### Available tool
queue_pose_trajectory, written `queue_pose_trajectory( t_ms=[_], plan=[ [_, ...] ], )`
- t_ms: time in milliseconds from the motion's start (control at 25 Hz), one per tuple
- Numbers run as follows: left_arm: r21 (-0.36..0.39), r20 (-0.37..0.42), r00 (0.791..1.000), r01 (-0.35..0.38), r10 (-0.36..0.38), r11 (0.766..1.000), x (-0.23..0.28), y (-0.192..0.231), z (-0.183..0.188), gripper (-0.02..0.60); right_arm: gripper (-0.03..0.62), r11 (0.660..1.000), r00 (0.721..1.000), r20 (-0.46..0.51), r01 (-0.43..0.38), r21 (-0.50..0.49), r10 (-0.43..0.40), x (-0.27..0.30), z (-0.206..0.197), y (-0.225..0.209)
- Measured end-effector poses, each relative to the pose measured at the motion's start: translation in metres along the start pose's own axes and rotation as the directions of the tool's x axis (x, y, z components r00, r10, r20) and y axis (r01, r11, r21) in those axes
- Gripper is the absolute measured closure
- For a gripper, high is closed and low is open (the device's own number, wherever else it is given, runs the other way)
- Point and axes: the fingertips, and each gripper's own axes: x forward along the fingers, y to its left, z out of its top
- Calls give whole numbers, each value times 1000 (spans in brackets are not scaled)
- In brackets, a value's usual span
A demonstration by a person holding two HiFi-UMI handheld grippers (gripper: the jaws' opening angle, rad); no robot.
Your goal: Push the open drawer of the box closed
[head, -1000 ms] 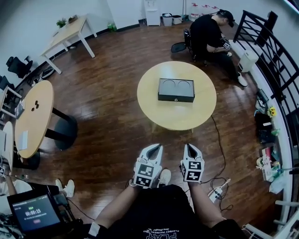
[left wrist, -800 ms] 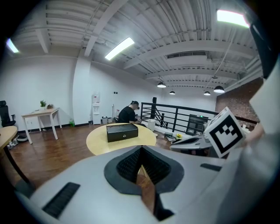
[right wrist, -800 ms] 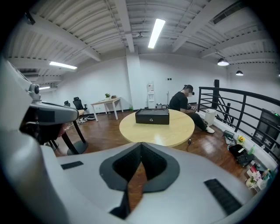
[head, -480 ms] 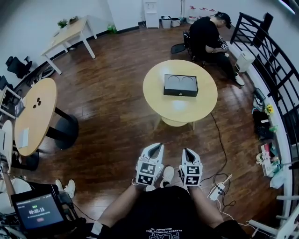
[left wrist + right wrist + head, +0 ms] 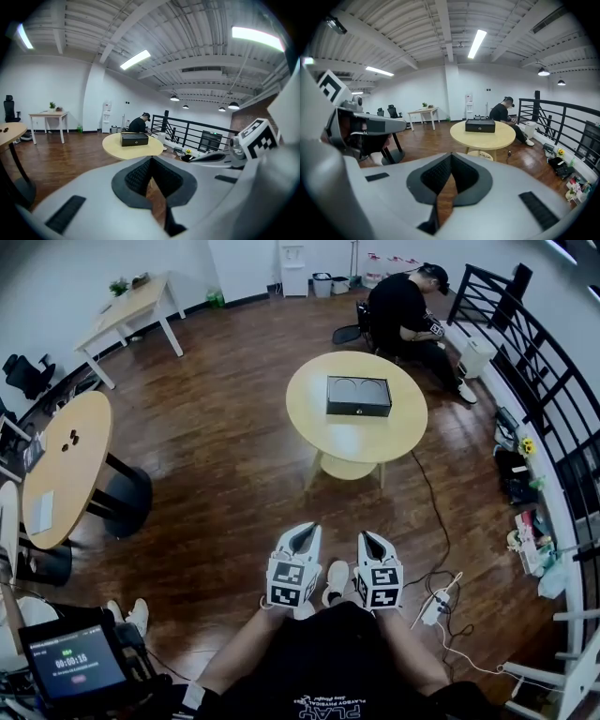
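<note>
The black box (image 5: 358, 396) sits in the middle of a round light-wood table (image 5: 323, 432), several steps ahead of me. Its front with a small knob faces me (image 5: 134, 138) (image 5: 480, 125); at this distance I cannot tell how far the drawer stands out. My left gripper (image 5: 302, 538) and right gripper (image 5: 367, 542) hang side by side close to my body, low over the wooden floor and far from the table. Both are shut, tips meeting, with nothing between them (image 5: 151, 161) (image 5: 451, 157).
A person (image 5: 403, 306) sits just behind the round table. A black railing (image 5: 525, 343) runs along the right. An oval wooden table (image 5: 66, 465) stands at left, a white desk (image 5: 131, 304) at the far back. A power strip with cables (image 5: 433, 607) lies right of my feet.
The round table and box have slid slightly up in the head view as the view shifted. Both grippers stay shut, side by side near my body.
</note>
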Motion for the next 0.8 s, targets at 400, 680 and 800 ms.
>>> queue_pose_trajectory(
  t_ms=[400,680,800],
  plan=[
    [-11,10,1000,25,-25,1000,-28,-38,-14,584,589,1000,999,48,17,0,-17,-46,1,3],
    [-8,21,1000,-15,15,1000,-24,-41,-1,584,589,1000,998,50,-31,-1,31,-57,4,1],
    [-1,27,999,-22,22,1000,-18,-51,8,584,589,998,994,88,-61,33,58,-62,18,-7]
  ],
)
